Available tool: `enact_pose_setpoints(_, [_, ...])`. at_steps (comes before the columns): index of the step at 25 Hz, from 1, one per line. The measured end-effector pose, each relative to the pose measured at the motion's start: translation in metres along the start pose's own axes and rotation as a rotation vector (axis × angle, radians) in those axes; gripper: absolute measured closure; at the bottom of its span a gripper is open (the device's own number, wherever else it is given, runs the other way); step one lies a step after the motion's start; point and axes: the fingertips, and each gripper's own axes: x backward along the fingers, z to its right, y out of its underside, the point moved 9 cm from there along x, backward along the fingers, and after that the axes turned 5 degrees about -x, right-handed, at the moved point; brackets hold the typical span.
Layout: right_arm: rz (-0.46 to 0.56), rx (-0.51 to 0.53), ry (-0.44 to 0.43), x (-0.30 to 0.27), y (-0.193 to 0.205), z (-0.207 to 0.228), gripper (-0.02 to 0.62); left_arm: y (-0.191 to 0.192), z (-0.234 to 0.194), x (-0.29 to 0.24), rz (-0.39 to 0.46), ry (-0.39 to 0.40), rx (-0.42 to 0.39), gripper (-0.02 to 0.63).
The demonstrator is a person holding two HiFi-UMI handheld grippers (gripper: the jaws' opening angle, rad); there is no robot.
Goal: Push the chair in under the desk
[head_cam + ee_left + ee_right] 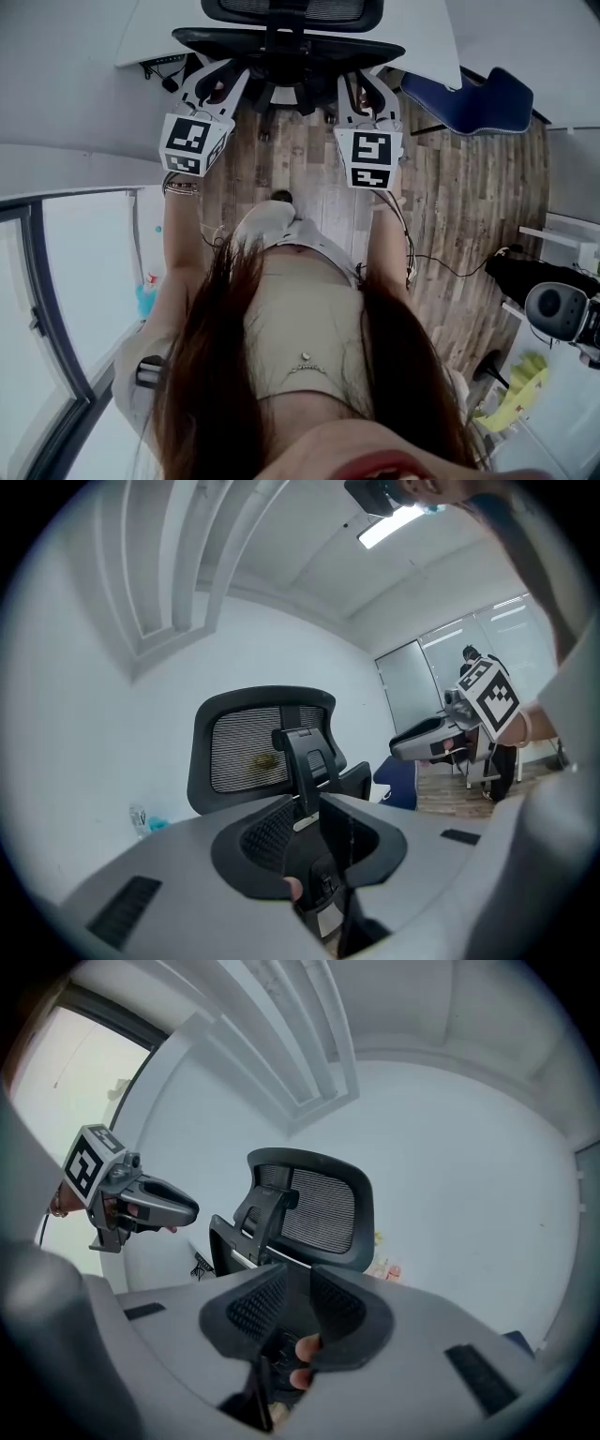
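We judge the push nearly done: chair (281, 42) at the table's (159, 23) near edge, left gripper (217, 80) and right gripper (364, 89) jaws slightly parted, empty; next we simply back off.

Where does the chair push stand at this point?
Looks mostly done: the office chair stands against the white desk, backrest at its edge in the head view. In hand: nothing; the left gripper and right gripper hover short of the backrest, jaws apart and empty. Left: perhaps a last nudge; how far under it sits I cannot tell.
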Motion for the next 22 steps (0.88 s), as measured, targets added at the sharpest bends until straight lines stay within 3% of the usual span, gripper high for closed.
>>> enact_pose_setpoints(22, [0.046,-0.026,-0.022,0.068,-0.006,-0.017,0.548,-0.033,0.067,0.044,0.045,-0.006,-0.011,0.555])
